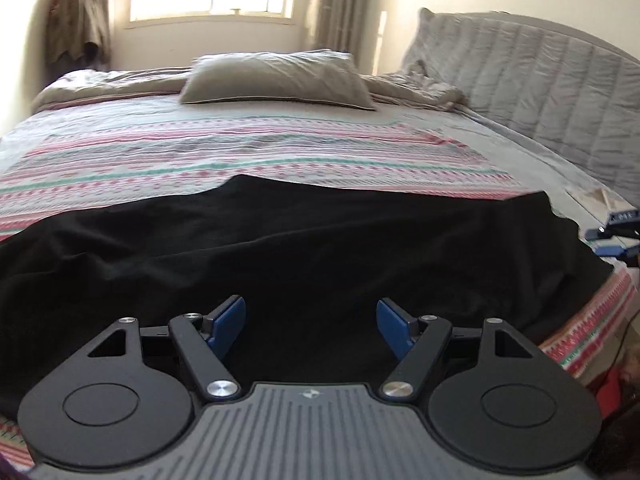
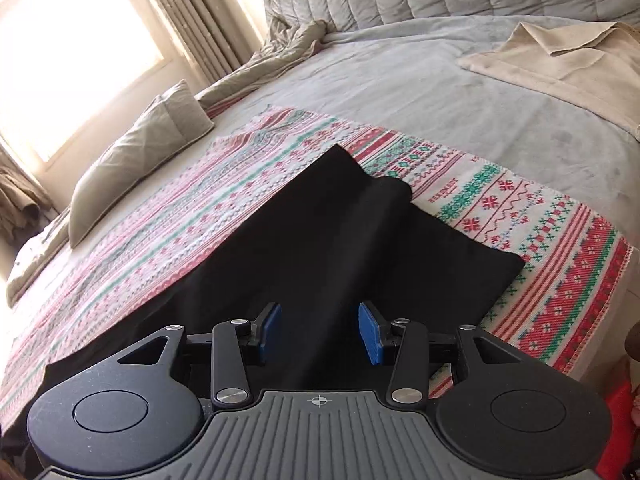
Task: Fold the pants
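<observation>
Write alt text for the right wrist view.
Black pants lie spread on a red, green and white patterned blanket on a bed, with the open right claw above them, holding nothing. A grey pillow lies near a bright window, and a beige towel lies at the far right.

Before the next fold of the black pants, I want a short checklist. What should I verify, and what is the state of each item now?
1. Left tongs empty, nothing between the blue pads: ok.
2. Right tongs empty, jaws apart above the cloth: ok.
3. Black pants lie on the patterned blanket, not hanging off the bed: ok on the right end; the left end runs out of view, cannot tell.
4. Pants lie smooth: not ok, a ridge runs lengthwise and the surface is wrinkled.
5. Fold area free: ok, the pillow and the beige towel lie well apart from the pants.
6. Edges aligned after the last fold: cannot tell, the cloth is too dark.
</observation>
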`<move>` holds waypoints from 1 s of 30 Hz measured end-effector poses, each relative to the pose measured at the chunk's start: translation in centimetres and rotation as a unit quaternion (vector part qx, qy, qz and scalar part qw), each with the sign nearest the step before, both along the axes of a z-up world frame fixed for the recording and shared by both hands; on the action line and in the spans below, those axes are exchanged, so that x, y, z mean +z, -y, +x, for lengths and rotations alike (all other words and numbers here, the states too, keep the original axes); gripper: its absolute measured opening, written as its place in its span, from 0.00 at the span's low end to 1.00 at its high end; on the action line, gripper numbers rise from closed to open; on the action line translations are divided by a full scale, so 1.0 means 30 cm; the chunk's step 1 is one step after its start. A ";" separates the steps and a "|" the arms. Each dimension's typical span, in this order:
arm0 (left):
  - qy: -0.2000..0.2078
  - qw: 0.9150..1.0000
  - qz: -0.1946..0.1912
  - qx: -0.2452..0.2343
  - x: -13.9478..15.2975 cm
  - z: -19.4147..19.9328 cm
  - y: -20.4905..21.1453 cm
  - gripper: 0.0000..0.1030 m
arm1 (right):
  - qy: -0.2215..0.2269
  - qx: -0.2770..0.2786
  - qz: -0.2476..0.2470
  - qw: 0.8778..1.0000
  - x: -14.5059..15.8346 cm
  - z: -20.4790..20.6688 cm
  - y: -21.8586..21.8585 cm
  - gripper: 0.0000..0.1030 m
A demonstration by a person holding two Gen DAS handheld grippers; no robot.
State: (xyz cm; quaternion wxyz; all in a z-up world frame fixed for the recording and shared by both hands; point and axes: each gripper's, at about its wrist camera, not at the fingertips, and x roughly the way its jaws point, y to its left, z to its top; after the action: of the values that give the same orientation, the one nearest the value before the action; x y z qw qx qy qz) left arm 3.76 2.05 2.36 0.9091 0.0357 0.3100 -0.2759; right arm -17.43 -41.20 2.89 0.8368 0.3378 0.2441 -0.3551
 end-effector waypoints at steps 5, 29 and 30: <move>0.010 0.996 0.002 -0.090 -0.037 -0.012 0.172 0.86 | -0.003 -0.020 0.046 0.999 -0.071 -0.007 0.079 0.30; -0.027 0.963 -0.017 -0.268 -0.162 -0.008 0.572 0.59 | -0.085 0.165 -0.151 0.971 -0.122 0.433 0.013 0.11; -0.029 0.963 -0.017 -0.268 -0.167 -0.006 0.570 0.59 | -0.086 0.169 -0.147 0.971 -0.135 0.434 0.019 0.11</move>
State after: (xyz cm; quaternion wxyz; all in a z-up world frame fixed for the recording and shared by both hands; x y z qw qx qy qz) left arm 3.58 -15.05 -2.64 0.7929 0.0938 0.3108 -0.5156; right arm -4.41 -41.76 -1.15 0.9011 0.1334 0.3134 -0.2685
